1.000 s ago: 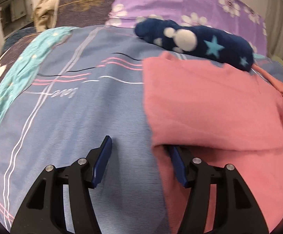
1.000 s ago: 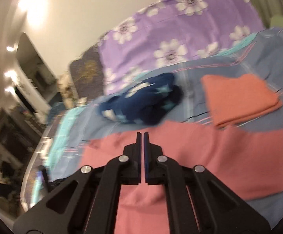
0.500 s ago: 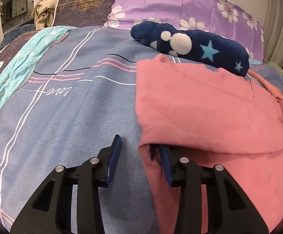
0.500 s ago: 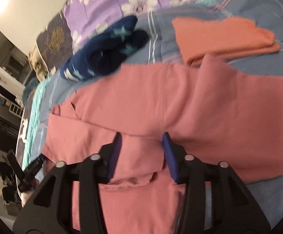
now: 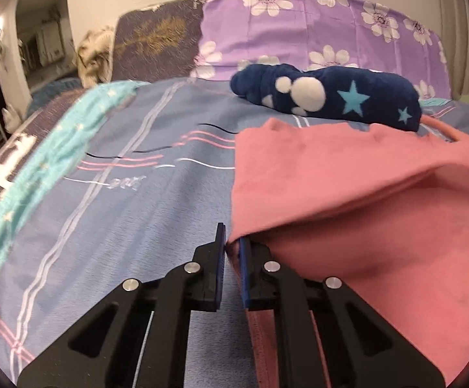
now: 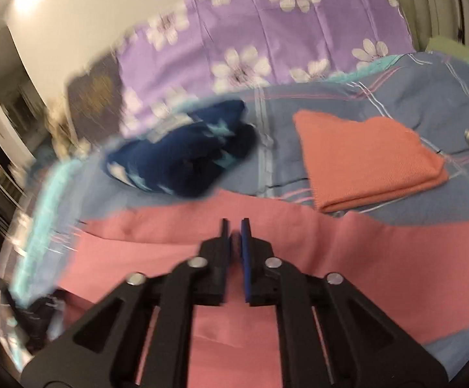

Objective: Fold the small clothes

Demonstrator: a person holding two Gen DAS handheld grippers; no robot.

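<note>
— Which step?
— Lifting for a fold: left claw (image 5: 232,242) pinches the pink garment (image 5: 347,187) edge, right claw (image 6: 235,232) nips its cloth — it lies on the bed (image 5: 143,213).
— Next?
— Probably carry both towards twelve o'clock together.

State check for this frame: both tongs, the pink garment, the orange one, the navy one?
Left tongs: shut on the pink garment's edge.
Right tongs: shut on a pinch of pink garment.
Pink garment: partly folded, upper layer lifted off the lower one.
Orange garment: folded, lying flat on the bed.
Navy garment: bunched, unfolded, beside the pillow.
</note>
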